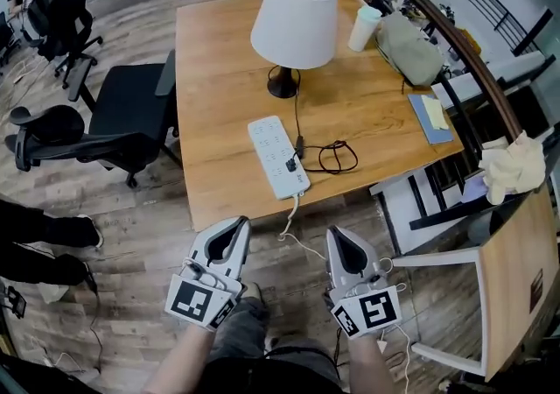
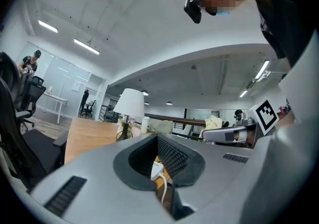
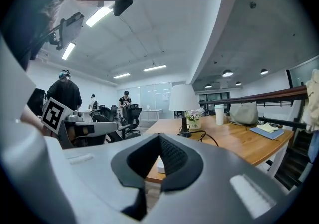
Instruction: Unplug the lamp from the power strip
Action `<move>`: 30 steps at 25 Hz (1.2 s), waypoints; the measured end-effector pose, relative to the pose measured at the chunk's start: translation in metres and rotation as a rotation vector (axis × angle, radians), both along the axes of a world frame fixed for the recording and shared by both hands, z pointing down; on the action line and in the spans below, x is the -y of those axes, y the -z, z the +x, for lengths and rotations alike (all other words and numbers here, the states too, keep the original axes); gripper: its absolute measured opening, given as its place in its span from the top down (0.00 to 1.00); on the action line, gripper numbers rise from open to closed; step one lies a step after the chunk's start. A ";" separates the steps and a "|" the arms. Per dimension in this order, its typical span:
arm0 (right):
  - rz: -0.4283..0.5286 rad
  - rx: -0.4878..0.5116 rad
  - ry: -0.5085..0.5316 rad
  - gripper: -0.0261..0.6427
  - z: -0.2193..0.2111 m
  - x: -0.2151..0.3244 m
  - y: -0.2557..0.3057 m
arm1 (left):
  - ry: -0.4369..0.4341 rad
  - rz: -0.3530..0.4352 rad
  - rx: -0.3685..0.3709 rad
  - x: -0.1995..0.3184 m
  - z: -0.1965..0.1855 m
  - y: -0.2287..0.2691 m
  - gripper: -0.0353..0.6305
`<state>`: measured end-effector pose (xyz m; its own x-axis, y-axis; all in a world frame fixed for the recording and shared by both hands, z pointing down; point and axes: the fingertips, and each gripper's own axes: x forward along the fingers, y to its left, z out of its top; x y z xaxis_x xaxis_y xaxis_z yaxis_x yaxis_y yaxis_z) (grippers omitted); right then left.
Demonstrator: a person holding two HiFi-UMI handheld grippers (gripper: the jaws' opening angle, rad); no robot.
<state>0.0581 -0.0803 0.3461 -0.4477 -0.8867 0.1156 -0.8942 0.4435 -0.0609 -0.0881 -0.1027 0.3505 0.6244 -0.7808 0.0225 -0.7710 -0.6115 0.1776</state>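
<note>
A lamp (image 1: 293, 20) with a white shade stands on the wooden table (image 1: 219, 51). Its black cord loops (image 1: 337, 157) beside a white power strip (image 1: 278, 156), and a black plug (image 1: 291, 165) sits in the strip near its front end. The strip's white cable (image 1: 294, 230) hangs over the table's front edge. My left gripper (image 1: 241, 224) and right gripper (image 1: 335, 233) are held side by side below that edge, short of the table. Both are shut and hold nothing. The lamp (image 2: 129, 103) shows beyond the left gripper (image 2: 157, 138) in its own view. The lamp (image 3: 182, 97) also shows beyond the right gripper (image 3: 159, 136).
A white cup (image 1: 364, 29), a grey bag (image 1: 409, 49) and a blue notebook (image 1: 430, 117) lie at the table's right side. Black office chairs (image 1: 122, 116) stand to its left. A white chair frame (image 1: 442, 261) and wooden panel (image 1: 516, 278) are at the right.
</note>
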 end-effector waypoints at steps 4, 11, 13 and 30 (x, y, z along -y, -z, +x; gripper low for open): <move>-0.011 -0.013 -0.022 0.95 -0.005 0.012 -0.005 | -0.033 -0.010 -0.008 0.014 0.001 -0.006 0.95; -0.029 -0.031 -0.008 0.95 -0.017 0.028 -0.015 | -0.057 -0.033 -0.022 0.028 0.010 -0.017 0.95; -0.034 -0.037 0.000 0.95 -0.020 0.034 -0.020 | -0.058 -0.035 -0.018 0.033 0.013 -0.020 0.95; -0.132 -0.085 0.090 0.95 -0.038 0.097 -0.070 | -0.074 -0.140 0.104 0.076 0.039 -0.069 0.95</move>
